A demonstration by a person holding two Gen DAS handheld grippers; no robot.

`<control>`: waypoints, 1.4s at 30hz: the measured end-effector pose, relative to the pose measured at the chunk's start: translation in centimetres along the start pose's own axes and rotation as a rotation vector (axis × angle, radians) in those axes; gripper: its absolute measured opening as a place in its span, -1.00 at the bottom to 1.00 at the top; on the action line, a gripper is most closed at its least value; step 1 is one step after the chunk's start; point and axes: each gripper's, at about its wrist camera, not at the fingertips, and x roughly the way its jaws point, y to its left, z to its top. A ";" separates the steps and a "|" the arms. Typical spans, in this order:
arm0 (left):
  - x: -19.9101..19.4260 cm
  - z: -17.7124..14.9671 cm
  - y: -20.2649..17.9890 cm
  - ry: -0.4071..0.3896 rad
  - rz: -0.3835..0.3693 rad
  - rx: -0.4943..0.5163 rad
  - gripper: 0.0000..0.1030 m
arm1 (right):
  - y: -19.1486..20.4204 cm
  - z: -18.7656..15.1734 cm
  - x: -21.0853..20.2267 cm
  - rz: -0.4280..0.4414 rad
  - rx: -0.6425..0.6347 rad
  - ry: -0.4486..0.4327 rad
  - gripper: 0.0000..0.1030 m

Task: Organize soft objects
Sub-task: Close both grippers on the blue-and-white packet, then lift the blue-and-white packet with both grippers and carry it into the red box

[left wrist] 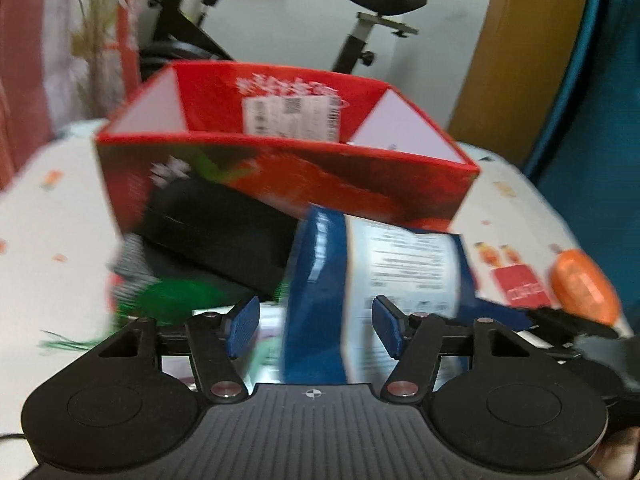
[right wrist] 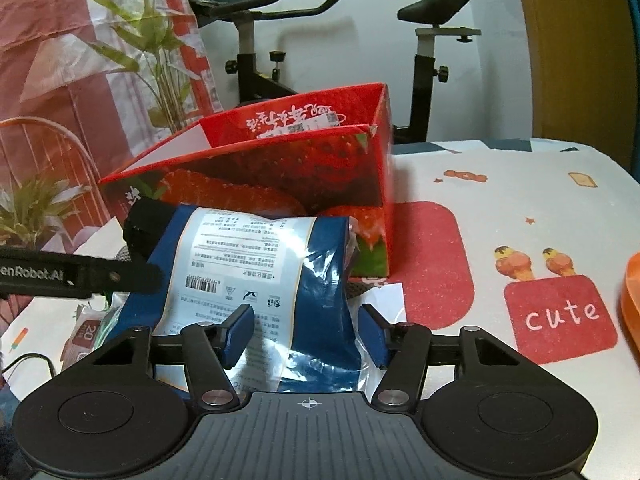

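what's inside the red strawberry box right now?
Only the red strawberry box inner walls show: red far wall with white script and a white label, pale side panels. The near wall hides the floor, so contents cannot be told. The blue packet lies outside, in front.

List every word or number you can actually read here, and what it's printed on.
"cute": red patch on the tablecloth.
"enRobot.AI", cut off at the edge: black strap.
"20": small packet.
Blue bag: label and barcode too small to read.
Red strawberry box: white script upside down, unreadable.
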 end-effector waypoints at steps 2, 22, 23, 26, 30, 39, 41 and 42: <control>0.7 -0.4 0.0 0.019 -0.003 -0.010 0.24 | 0.0 -0.1 0.2 0.003 0.004 -0.001 0.05; -1.8 -2.3 -0.8 -0.083 -0.006 0.114 -0.42 | 0.8 -0.1 -1.3 -0.008 -0.055 -0.053 -0.37; -2.1 -2.4 -0.9 -0.088 -0.006 0.113 -0.42 | 0.9 0.0 -1.4 -0.007 -0.058 -0.057 -0.41; -2.8 -2.5 -1.2 -0.107 -0.003 0.125 -0.42 | 1.2 0.2 -1.9 -0.006 -0.070 -0.069 -0.51; -3.5 -2.6 -1.3 -0.127 -0.003 0.135 -0.42 | 1.8 0.4 -2.6 -0.012 -0.098 -0.091 -0.56; -5.5 -2.2 -0.9 -0.174 -0.005 0.112 -0.41 | 3.0 0.6 -4.6 -0.015 -0.150 -0.133 -0.68; -5.9 -1.4 -0.7 -0.172 -0.002 0.110 -0.41 | 3.4 0.9 -5.1 -0.014 -0.163 -0.142 -0.68; -6.3 -0.9 -0.6 -0.179 -0.002 0.101 -0.41 | 3.6 1.1 -5.4 -0.009 -0.171 -0.146 -0.68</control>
